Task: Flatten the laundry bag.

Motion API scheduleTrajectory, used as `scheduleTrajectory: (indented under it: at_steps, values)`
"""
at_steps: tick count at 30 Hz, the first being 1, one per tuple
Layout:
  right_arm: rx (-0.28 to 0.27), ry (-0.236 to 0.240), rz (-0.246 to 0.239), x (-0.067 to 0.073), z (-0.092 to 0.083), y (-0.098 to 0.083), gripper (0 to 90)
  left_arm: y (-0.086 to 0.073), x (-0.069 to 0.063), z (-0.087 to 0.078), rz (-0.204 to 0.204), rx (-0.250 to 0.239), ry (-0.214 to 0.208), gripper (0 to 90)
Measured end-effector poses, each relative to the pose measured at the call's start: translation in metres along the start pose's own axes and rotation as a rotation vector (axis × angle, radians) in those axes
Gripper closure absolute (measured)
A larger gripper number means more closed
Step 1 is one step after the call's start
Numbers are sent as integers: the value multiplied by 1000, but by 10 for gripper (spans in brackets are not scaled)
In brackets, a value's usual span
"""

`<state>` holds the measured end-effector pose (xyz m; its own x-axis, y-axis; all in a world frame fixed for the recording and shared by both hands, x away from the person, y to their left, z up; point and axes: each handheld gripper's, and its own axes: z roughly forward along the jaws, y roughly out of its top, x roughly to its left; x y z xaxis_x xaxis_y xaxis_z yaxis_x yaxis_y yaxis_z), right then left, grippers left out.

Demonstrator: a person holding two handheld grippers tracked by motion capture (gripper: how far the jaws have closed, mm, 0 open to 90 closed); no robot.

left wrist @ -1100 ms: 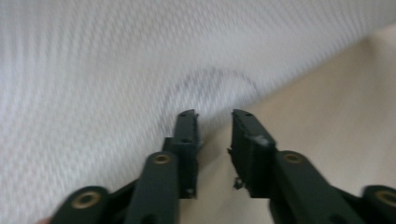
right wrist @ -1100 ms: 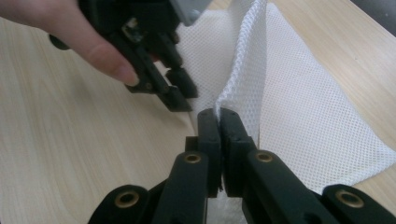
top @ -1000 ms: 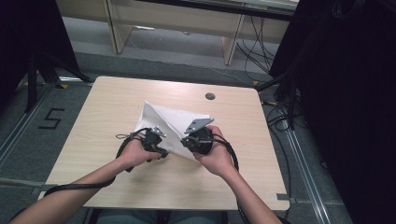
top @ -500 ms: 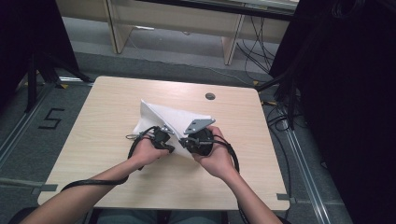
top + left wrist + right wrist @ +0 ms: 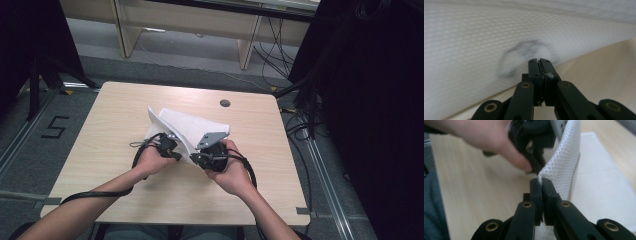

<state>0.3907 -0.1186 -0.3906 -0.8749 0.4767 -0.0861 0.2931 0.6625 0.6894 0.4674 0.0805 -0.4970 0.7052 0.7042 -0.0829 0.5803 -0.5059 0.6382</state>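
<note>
Now both grippers, left (image 5: 176,151) and right (image 5: 199,159), pinch the white mesh cloth's (image 5: 187,125) edge; jaws pressed together.

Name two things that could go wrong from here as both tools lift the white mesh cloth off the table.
1. The right tool pinches only the very edge of the white mesh cloth; a tug might pull it free.
2. The left tool sits close beside the right one, so the rest of the cloth may sag and drag across the table.
</note>
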Motion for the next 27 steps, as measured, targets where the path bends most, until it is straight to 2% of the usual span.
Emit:
scheduleTrajectory:
  at_steps: [1, 2, 4, 5, 6, 8, 10, 11, 13, 14, 15, 16, 17, 21, 24, 26, 27]
  values:
    - [2, 0, -2, 3, 1, -2, 893, -4, 5, -4, -18, 3, 0, 889]
    - [15, 21, 6, 8, 3, -5, 893, -5, 10, -8, -6, 24, 5, 890]
    - [11, 31, -6, 10, 4, -6, 893, -10, 21, -20, -1, 41, 26, 891]
    - [15, 44, -6, 15, 5, -9, 892, -14, 27, -28, -26, 23, 41, 891]
    - [15, 44, -6, 15, 5, -9, 892, -14, 27, -28, -26, 23, 41, 891]
    - [30, 54, -10, 19, 6, -12, 892, -18, 35, -40, -37, 15, 42, 891]
    - [48, 65, -27, 24, 6, -14, 892, -24, 42, -53, -79, -2, 99, 891]
    - [53, 77, -34, 28, 6, -16, 892, -27, 48, -59, -91, -3, 99, 891]
    - [52, 80, -39, 29, 6, -17, 892, -34, 58, -71, -107, -17, 126, 890]
    - [62, 86, -7, 34, 5, -19, 891, -41, 68, -84, -134, -36, 148, 890]
    - [62, 86, -7, 34, 5, -19, 891, -41, 68, -84, -134, -36, 148, 889]
    - [47, 90, -33, 34, 7, -21, 892, -48, 79, -98, -152, -58, 165, 886]
    - [47, 90, -33, 34, 7, -21, 892, -48, 79, -98, -152, -58, 165, 884]
    - [52, 88, -29, 38, 6, -26, 891, -63, 97, -125, -170, -81, 201, 874]
    - [35, 88, -26, 40, 4, -28, 891, -69, 104, -140, -181, -91, 224, 861]
    - [22, 98, -19, 44, 1, -30, 891, -70, 107, -151, -191, -122, 234, 858]
    - [22, 98, -19, 44, 1, -30, 891, -70, 107, -151, -191, -122, 234, 857]
